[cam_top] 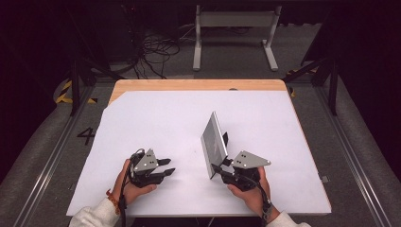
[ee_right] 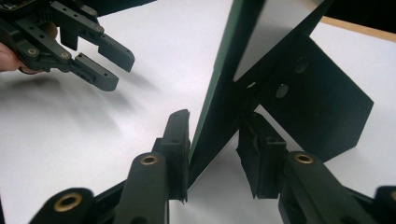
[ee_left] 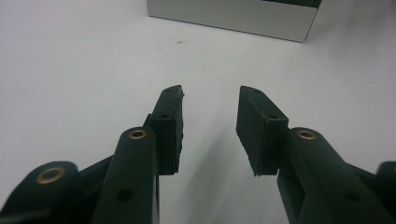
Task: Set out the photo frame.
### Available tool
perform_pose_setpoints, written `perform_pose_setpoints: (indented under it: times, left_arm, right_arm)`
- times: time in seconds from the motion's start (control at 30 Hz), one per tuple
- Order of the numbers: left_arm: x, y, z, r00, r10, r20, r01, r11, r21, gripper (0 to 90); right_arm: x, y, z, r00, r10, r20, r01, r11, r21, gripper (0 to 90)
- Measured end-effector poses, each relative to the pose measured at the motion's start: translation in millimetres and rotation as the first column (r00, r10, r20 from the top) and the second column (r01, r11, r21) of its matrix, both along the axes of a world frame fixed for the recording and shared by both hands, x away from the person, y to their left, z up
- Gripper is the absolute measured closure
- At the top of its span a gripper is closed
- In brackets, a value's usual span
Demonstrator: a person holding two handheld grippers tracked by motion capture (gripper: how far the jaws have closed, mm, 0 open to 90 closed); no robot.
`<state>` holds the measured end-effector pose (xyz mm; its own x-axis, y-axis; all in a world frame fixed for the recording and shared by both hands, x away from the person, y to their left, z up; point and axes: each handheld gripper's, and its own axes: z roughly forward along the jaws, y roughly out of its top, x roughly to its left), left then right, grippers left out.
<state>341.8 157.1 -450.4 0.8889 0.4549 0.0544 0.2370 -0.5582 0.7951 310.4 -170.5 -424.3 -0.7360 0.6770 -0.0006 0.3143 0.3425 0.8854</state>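
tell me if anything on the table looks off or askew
Nothing looks spilled or damaged. The one odd thing is the panel: it stands tilted on edge on the white sheet with a black stand behind it, its lower corner between the right gripper's jaws. The left gripper is open and apart from it.
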Motion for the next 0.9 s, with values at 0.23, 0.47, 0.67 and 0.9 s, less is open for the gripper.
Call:
perform_pose_setpoints:
  times: [0.23,0.47,0.67,0.9]
  left_arm:
    - [1.2,-4.6,-1.6,0.9998,-0.019,-0.003,0.02,0.9997,0.014,62.8]
    - [5.2,-5.0,-2.1,0.9999,-0.013,-0.001,0.013,0.9998,0.015,58.4]
    - [8.0,-10.8,-2.1,0.9997,-0.026,-0.003,0.026,0.9994,0.021,55.9]
    - [15.7,-16.8,-4.1,0.9994,-0.033,-0.012,0.033,0.9992,0.024,51.7]
  right_arm:
    - [2.2,-7.2,1.3,0.9995,0.017,-0.025,-0.017,1.0,0.004,68.0]
    - [-1.2,-3.4,-2.5,0.9998,-0.02,-0.01,0.02,0.999,-0.03,65.2]
    - [4.5,8.5,-22.9,0.9992,-0.029,-0.028,0.027,0.998,-0.061,64.5]
    - [4.6,4.6,-24.5,0.9991,-0.017,-0.039,0.015,0.999,-0.047,67.4]
